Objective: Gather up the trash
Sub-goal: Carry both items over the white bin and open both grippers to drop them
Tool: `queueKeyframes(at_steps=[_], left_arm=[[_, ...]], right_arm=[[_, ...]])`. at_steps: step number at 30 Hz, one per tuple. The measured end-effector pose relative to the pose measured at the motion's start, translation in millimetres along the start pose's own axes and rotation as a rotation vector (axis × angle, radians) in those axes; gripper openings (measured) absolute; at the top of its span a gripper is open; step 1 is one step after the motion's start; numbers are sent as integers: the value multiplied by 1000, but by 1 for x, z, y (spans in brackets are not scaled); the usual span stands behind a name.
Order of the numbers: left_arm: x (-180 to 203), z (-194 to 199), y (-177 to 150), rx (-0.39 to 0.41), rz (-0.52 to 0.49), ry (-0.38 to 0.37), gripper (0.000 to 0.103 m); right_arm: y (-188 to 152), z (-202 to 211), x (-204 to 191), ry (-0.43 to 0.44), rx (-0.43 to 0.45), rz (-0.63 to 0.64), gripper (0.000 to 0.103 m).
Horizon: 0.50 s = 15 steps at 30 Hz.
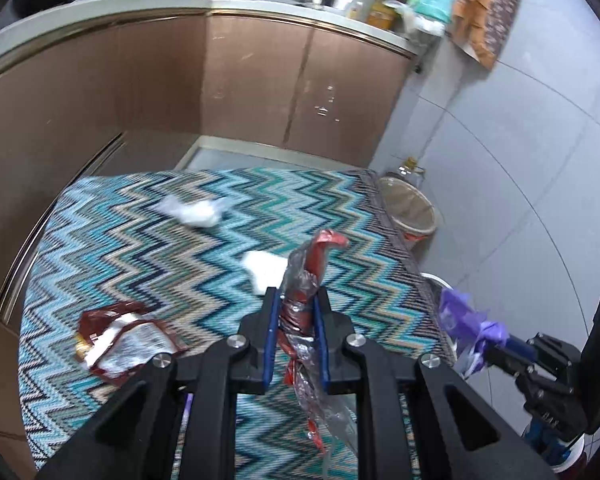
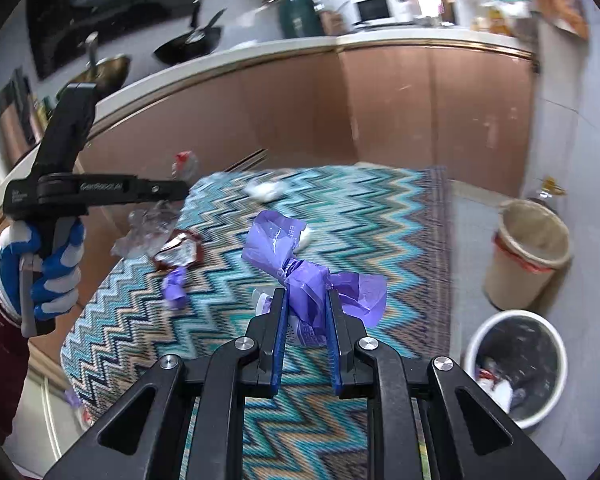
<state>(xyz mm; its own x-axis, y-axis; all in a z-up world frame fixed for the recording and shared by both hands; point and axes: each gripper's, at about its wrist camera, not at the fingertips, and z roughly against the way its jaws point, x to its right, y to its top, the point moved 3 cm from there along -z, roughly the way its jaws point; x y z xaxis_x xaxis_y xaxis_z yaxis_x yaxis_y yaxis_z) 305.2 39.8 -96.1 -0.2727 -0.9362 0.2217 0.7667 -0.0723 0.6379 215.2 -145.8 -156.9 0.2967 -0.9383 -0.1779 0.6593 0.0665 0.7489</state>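
My left gripper is shut on a red and clear plastic wrapper, held above the zigzag tablecloth. My right gripper is shut on a crumpled purple wrapper, above the cloth near its right edge; it also shows in the left wrist view. On the cloth lie an opened red and silver packet, a white crumpled tissue, another white scrap and a small purple scrap.
A white bin holding trash stands on the floor to the right of the table, a beige bin behind it. Brown cabinets with a cluttered counter stand behind the table. A grey tiled wall is at the right.
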Motion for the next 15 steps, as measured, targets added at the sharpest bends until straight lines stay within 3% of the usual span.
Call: queueKeyframes(at_steps=[8,15], left_arm=[[107,-37,11,-30,-130,-53,15],[207,-102,9,-100,-229,-113,15]], right_arm=[[-13,57,82,-166,94,-109,18],[-27,81,160,-270,141,-252,18]])
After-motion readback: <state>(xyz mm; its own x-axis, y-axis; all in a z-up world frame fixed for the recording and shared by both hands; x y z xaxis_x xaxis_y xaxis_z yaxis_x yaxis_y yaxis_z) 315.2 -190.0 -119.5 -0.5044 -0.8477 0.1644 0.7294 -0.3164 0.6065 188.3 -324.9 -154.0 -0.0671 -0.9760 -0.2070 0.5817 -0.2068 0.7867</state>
